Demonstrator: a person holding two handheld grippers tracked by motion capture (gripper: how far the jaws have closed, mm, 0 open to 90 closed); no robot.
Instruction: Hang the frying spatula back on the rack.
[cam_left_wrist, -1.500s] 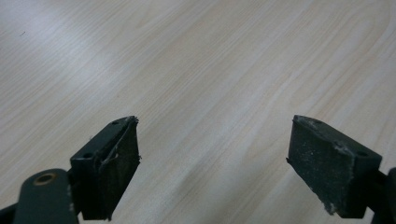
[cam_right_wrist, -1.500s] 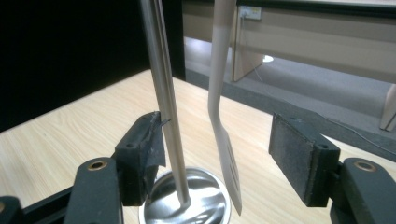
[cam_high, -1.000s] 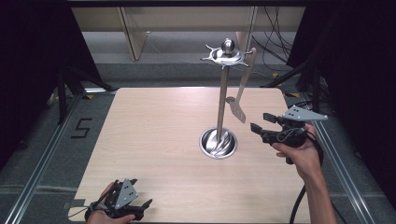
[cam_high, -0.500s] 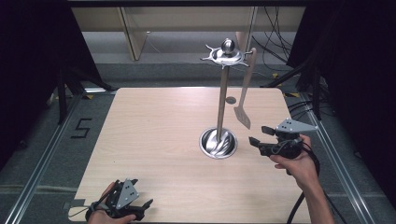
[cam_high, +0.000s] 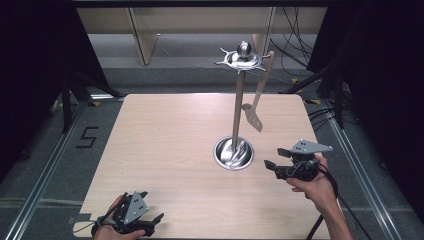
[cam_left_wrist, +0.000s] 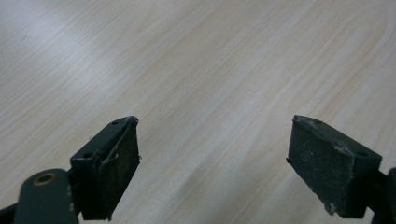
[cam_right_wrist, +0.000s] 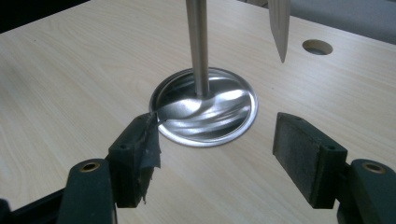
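A steel utensil stand rises from its round base (cam_high: 233, 153) at the table's right middle, and its hook ring (cam_high: 243, 57) sits at the top of the pole. A wooden spatula (cam_high: 257, 107) hangs from one hook, blade down, clear of the table. My right gripper (cam_high: 275, 157) is open and empty just right of the base, jaws pointing left at it. The right gripper view shows the base (cam_right_wrist: 205, 112), the pole (cam_right_wrist: 197, 42) and the spatula tip (cam_right_wrist: 279, 23) beyond my open gripper (cam_right_wrist: 217, 126). My left gripper (cam_high: 152, 206) rests open at the near left edge, with bare wood between its jaws (cam_left_wrist: 212, 154).
The light wooden table (cam_high: 165, 145) has a small round hole (cam_right_wrist: 317, 46) behind the stand. Metal rails run along both sides of the table on the floor. A black cable (cam_high: 325, 220) trails from the right gripper past the near edge.
My right gripper has drawn back from the spatula blade, down toward the near edge and beside the base. The spatula hangs free. The left gripper has stayed put.
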